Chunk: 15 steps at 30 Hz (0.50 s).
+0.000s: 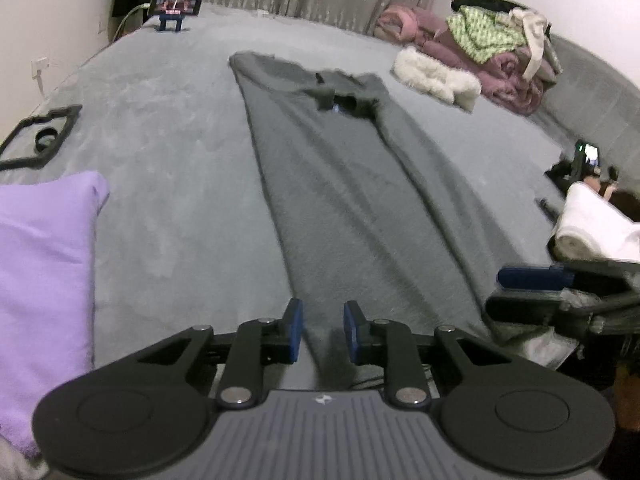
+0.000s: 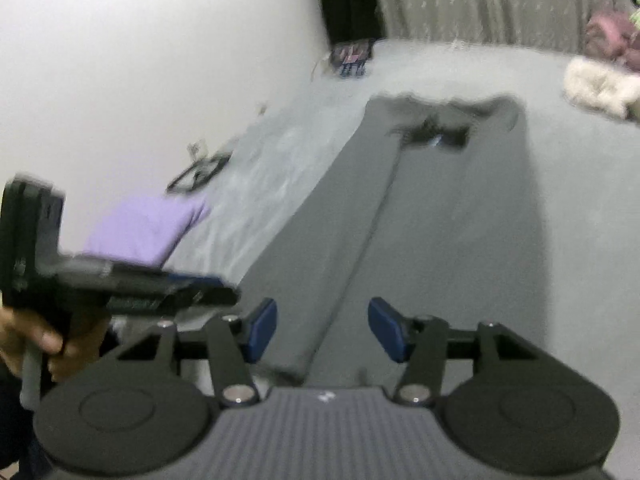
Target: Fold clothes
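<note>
on the bed [image 1: 168,128], unlabelled grey trousers [image 1: 344,184]

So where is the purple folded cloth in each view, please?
Left wrist view: purple folded cloth at the left edge, left of the grey trousers.
Right wrist view: purple folded cloth left of centre, behind the left gripper.
Shared landmark: phone on a stand.

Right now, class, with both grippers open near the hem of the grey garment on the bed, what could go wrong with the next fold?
1. The left gripper and right gripper sit close together at the near end, so they might collide.
2. The grey garment lies on a similarly grey blanket; a gripper could pinch both.
3. The purple pillow lies close on the left and may obstruct a sideways fold.
</note>
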{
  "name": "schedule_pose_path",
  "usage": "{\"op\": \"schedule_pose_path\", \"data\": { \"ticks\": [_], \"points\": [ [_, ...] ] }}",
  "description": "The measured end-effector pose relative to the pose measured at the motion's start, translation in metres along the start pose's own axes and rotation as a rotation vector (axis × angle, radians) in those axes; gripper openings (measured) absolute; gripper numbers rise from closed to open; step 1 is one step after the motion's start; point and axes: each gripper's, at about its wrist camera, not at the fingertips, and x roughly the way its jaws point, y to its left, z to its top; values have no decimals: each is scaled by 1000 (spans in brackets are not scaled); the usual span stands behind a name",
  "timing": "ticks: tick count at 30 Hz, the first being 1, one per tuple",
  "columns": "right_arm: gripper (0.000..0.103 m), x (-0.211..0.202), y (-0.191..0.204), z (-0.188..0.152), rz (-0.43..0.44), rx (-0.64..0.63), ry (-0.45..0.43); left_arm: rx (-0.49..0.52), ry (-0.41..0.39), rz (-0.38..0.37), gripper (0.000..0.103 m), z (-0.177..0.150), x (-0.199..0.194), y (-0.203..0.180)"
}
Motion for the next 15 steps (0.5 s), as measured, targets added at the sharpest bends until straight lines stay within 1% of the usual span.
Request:
{"op": "schedule_pose_path", "data": {
  "ticks": [2,4,5,6,9,10,11,13,15],
  "points": [
    [51,-3,-18,16,-45,0,-7,11,-9,-6,22,6,-1,-5],
    [48,10,-41,34,-62,23,22,10,14,-22,22,15,7,-9],
    [46,21,-53,44,-59,37,45,6,28,-27,22,20,11,-11],
    [42,34,-64,53,-62,47,69,-2,44,-30,22,27,17,-11],
    [31,79,-90,72,-117,38,150,-18,80,-41,22,49,29,-14],
    [27,92,-94,74,-128,38,175,-24,89,-45,22,57,33,-15],
    [26,105,-98,73,-126,40,200,-28,96,-44,22,65,37,-16],
    [25,122,-96,65,-98,13,240,-28,101,-32,23,81,46,-17],
    [25,125,-85,59,-84,-64,246,-20,96,-22,23,89,56,-18]
  ]
}}
